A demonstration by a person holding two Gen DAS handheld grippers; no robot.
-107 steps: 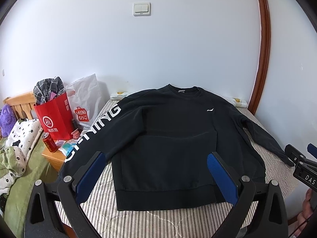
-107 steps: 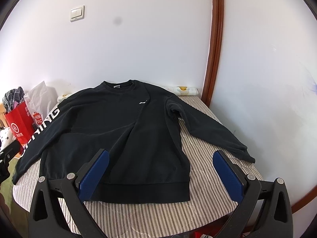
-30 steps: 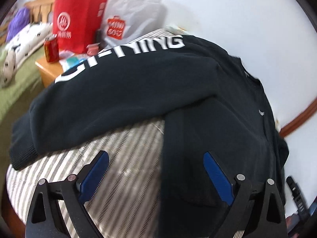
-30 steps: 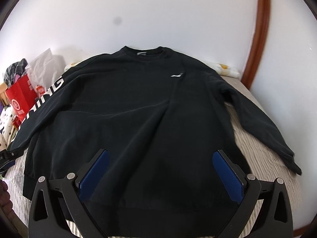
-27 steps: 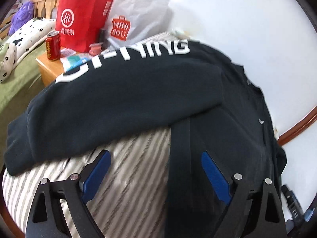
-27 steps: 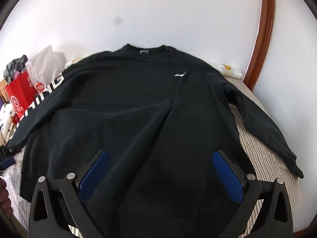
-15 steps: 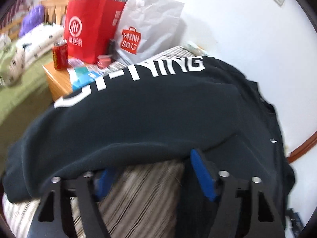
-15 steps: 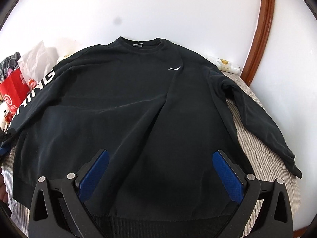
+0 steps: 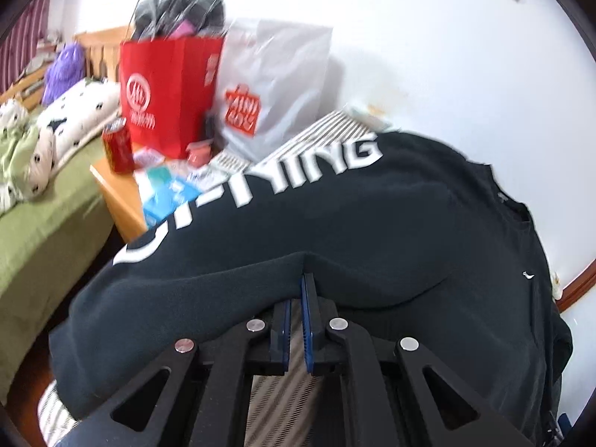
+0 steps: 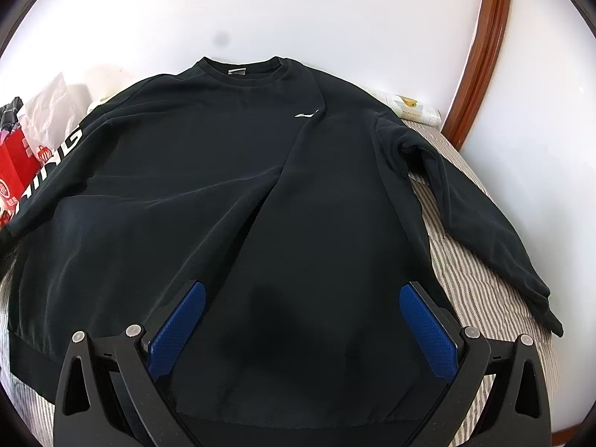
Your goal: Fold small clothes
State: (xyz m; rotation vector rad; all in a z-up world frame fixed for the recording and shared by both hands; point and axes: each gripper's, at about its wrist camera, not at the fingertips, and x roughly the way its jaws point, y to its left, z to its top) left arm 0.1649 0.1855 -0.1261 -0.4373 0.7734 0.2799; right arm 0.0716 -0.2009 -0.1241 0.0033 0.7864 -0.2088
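Observation:
A black sweatshirt (image 10: 260, 186) lies face up on the striped bed cover (image 10: 465, 279), collar toward the wall. In the left wrist view its white-lettered sleeve (image 9: 260, 186) fills the middle. My left gripper (image 9: 300, 287) is shut on that sleeve's near edge, and the cloth bunches up where the blue pads (image 9: 306, 309) meet. My right gripper (image 10: 301, 290) hangs open over the lower body of the sweatshirt with nothing between its fingers. The plain sleeve (image 10: 484, 223) stretches toward the bed's right edge.
Left of the bed a wooden side table (image 9: 119, 190) carries a red bag (image 9: 167, 93), a white bag (image 9: 275, 85), a red can (image 9: 118, 145) and small packets. Green bedding (image 9: 37, 231) lies further left. A brown door frame (image 10: 480, 52) and a white box (image 10: 409, 106) are at the back right.
My left gripper's jaws have gone from wide apart to shut, pinching the lettered sleeve's edge as it moved forward. My right gripper has drifted a little closer over the sweatshirt's body.

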